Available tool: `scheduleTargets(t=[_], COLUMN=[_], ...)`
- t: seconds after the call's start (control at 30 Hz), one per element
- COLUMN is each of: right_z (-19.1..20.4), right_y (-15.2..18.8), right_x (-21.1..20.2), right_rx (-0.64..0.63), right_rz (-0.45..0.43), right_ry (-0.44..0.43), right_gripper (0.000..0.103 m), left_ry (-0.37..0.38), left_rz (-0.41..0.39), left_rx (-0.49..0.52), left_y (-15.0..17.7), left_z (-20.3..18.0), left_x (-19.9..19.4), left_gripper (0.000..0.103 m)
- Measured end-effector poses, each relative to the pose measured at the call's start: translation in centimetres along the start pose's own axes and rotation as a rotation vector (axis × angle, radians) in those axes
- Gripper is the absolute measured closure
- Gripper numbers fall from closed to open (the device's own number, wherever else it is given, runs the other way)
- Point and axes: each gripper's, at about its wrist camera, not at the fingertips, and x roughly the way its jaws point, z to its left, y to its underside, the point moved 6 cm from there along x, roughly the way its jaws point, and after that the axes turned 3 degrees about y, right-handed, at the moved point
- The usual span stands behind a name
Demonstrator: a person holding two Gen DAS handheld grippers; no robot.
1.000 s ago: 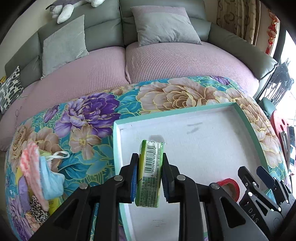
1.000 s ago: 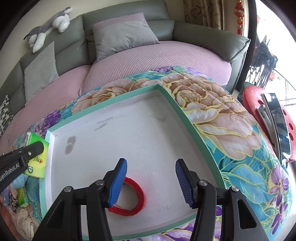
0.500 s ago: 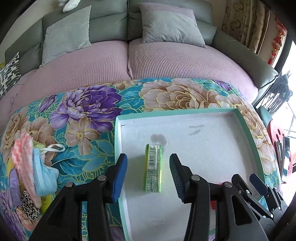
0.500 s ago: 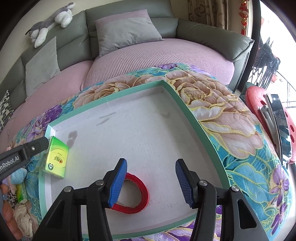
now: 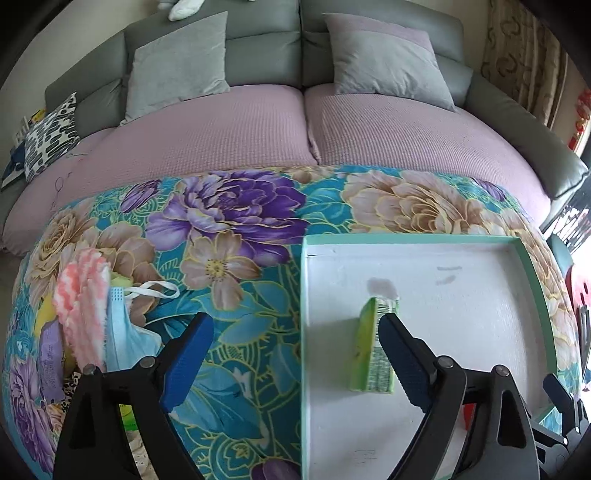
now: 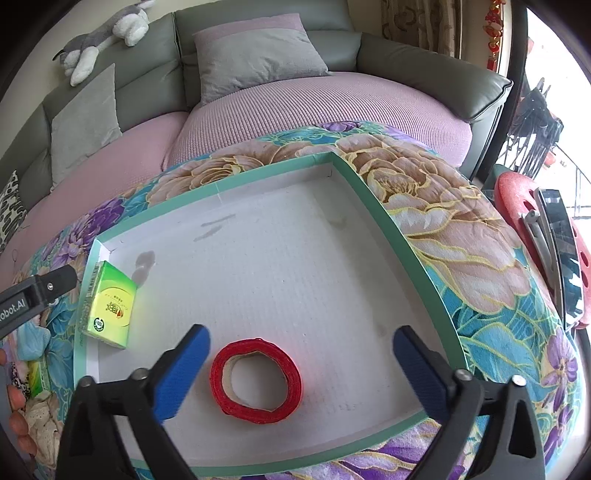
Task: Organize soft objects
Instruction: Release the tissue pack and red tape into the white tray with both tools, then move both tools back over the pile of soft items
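A green tissue pack (image 5: 373, 350) lies in the white tray with a green rim (image 5: 406, 238), near its left wall; it also shows in the right wrist view (image 6: 110, 304). My left gripper (image 5: 295, 343) is open and empty, straddling the tray's left wall, its right finger beside the pack. A red ring (image 6: 255, 374) lies in the tray (image 6: 388, 221) near the front. My right gripper (image 6: 301, 354) is open and empty above it. A pile of soft things, with a pink cloth (image 5: 83, 295) and a blue face mask (image 5: 123, 332), lies left of the tray.
The tray sits on a floral cloth (image 5: 229, 229) over a pink sofa seat (image 5: 221, 129) with grey cushions (image 5: 380, 59). A red stool with a dark object (image 6: 554, 251) stands at the right. A plush toy (image 6: 103, 33) lies on the sofa back.
My left gripper opened and let go of the green pack, which now lies in the tray, then shifted left. My right gripper opened wider and pulled back a little from the red ring.
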Motion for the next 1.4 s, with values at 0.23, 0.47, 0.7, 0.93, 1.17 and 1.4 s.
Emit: scheduleTargets(t=[0.23,0.47,0.7,0.93,1.17,1.4], right_z=[0.1,0.4,1.9,3.6,6.1,9.6], right_y=[0.1,0.2,0.7,1.3,2.3,3.7], right_x=[-0.1,-0.3,-1.4,-2.7,-4.4,-5.8], right_rx=[-0.005,-0.025,-0.067,-0.112,-0.171,-0.232], right_rz=[-0.005,0.007,0.013,0.001,-0.022,-0.033], right_ry=[-0.003,-0.007,-0.042,-0.07,-0.114,-0.187], right_gripper=[0.0,0.0,0.0,0.0,0.0,0.0], left_ry=[-0.047,-0.045,-0.034,-0.057,-0.087,-0.14], left_rz=[0.029,0.023,0.016,-0.006,-0.052,-0.064], left_rx=[-0.052,-0.082,-0.113,-0.158,-0.201,-0.262], left_y=[0.9,1.6,3.0,5.0,6.2,7.8], left_z=[2.1,3.2,4.9,8.3,11.5,15.3], left_x=[1.2,0.5,-1.5,-4.3,-7.1,-8.7], left_gripper=[0.008,0.008,0.008,0.008,0.008,0.008])
